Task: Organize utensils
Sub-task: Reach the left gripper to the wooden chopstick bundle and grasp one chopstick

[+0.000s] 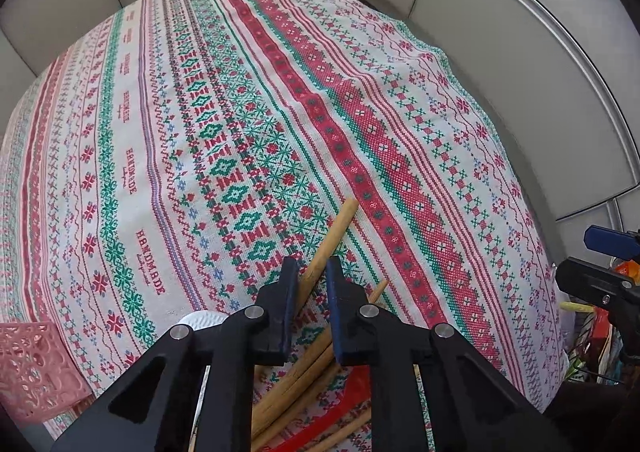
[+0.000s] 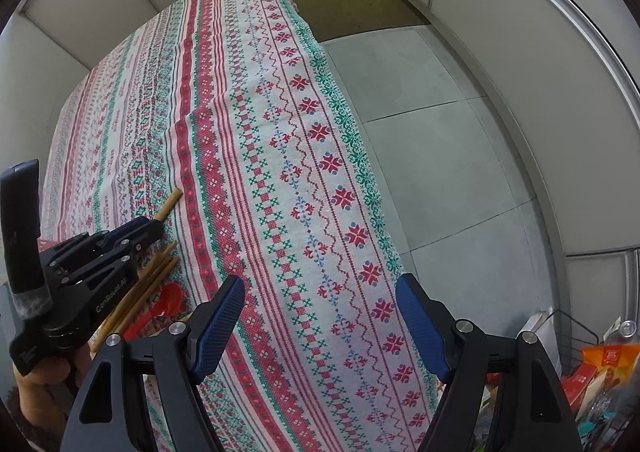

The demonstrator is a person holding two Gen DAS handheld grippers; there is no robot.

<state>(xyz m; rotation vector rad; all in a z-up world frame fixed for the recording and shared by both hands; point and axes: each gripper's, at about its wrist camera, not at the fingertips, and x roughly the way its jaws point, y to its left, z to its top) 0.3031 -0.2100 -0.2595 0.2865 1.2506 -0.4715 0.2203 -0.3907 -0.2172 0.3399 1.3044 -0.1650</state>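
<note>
While pointing steeply down at the table, the left gripper (image 1: 312, 276) has its blue-padded black jaws drawn narrow, w/ the thick pale wooden stick (image 1: 336, 236) running up between them. The pads sit right at its sides, but the left wrist view does not settle whether they press it. In the right wrist view the same gripper (image 2: 154, 230) covers the stick's middle; only the far end (image 2: 170, 201) pokes out beyond the tips. A hand (image 2: 60, 368) grips the handle at the lower left edge.

Under and just beside the left jaws lie several thinner wooden sticks (image 1: 296, 380), bundled roughly parallel, w/ a red plastic spoon (image 2: 170, 302) next to them, bowl toward the right gripper. A white round object (image 1: 202, 320) peeks out by the left finger linkage; a pink openwork plastic basket (image 1: 32, 368) sits at the table's near-left corner.

The right gripper (image 2: 320, 328) hangs w/ jaws wide, nothing between them, above the red-green-white patterned woven tablecloth (image 2: 280, 171) near its right edge, apart from the utensils. Beyond that edge: grey floor (image 2: 440, 131), and a wire rack w/ packets (image 2: 596, 368) at lower right.
</note>
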